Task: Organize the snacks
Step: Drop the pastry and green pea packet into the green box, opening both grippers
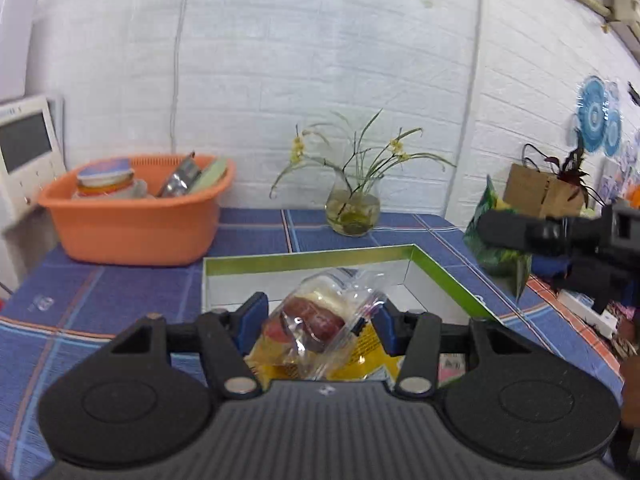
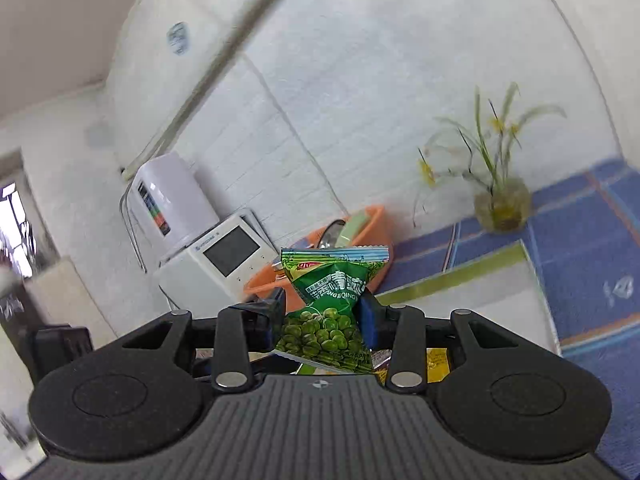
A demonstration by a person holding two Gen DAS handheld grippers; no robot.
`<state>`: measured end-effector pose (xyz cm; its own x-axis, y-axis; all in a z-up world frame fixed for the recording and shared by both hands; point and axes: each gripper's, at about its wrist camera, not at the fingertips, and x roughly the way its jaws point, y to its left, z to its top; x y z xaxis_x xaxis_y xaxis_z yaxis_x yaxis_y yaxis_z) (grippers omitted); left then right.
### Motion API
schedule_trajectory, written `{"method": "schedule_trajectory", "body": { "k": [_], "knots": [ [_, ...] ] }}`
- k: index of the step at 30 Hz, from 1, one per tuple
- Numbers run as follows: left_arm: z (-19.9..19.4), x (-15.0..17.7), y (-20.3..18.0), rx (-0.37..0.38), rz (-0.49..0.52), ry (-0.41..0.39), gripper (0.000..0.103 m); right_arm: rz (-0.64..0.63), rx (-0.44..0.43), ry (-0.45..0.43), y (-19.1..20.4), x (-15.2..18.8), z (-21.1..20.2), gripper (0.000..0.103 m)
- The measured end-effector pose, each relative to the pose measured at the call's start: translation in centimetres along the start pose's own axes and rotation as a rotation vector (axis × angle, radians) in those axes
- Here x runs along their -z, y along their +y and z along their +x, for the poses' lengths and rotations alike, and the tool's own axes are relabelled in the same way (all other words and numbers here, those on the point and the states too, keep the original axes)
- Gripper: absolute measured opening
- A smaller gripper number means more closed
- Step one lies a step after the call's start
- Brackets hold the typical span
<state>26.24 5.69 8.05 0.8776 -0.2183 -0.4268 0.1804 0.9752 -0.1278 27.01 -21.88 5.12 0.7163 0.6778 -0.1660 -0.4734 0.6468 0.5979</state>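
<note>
You've got a clear-wrapped red-and-cream snack (image 1: 316, 320) held over the green-rimmed box (image 1: 312, 259), plus an upright green pea packet (image 2: 330, 304).

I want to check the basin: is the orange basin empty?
No, the orange basin holds a jar and some other items, seen in the left wrist view.

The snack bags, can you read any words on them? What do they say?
Pea bag: Latin letters, partly hidden, "ANG QINGY"; the big Chinese characters are too blurred to quote.
Red logo at that bag's top: too small to read.
Clear snack pack, yellow part: dark print, too blurred to read.
White appliance: small brand line above its screen, unreadable.
</note>
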Motion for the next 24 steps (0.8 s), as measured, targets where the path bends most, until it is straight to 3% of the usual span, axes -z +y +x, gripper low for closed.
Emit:
{"method": "schedule_trajectory", "body": {
  "k": [2, 8, 13, 16, 19, 24],
  "knots": [
    [1.5, 0.2, -0.4, -0.029, 0.007, 0.001, 0.051, 0.007, 0.046, 0.066, -1.4, 0.5, 1.1, 0.068],
    [4.7, 1.8, -0.3, -0.083, 0.024, 0.058, 0.051, -0.102, 0.224, 0.096, -3.0, 1.9, 2.8, 0.068],
    [6.4, 3.2, -0.3, -0.085, 0.036, 0.096, 0.054, -0.134, 0.279, 0.1, -3.8, 2.7, 3.4, 0.071],
    [6.2, 3.1, -0.6, -0.102, 0.073, 0.081, 0.063, -0.109, 0.283, 0.092, -4.3, 2.6, 3.4, 0.09],
    [5.3, 2.7, -0.2, -0.106, 0.081, 0.067, 0.066, -0.088, 0.264, 0.082, -4.1, 2.2, 3.0, 0.102],
    [1.8, 1.9, 1.1, -0.144, 0.105, 0.025, 0.072, -0.133, 0.271, 0.037, -3.0, 1.5, 1.8, 0.103]
  ]
}}
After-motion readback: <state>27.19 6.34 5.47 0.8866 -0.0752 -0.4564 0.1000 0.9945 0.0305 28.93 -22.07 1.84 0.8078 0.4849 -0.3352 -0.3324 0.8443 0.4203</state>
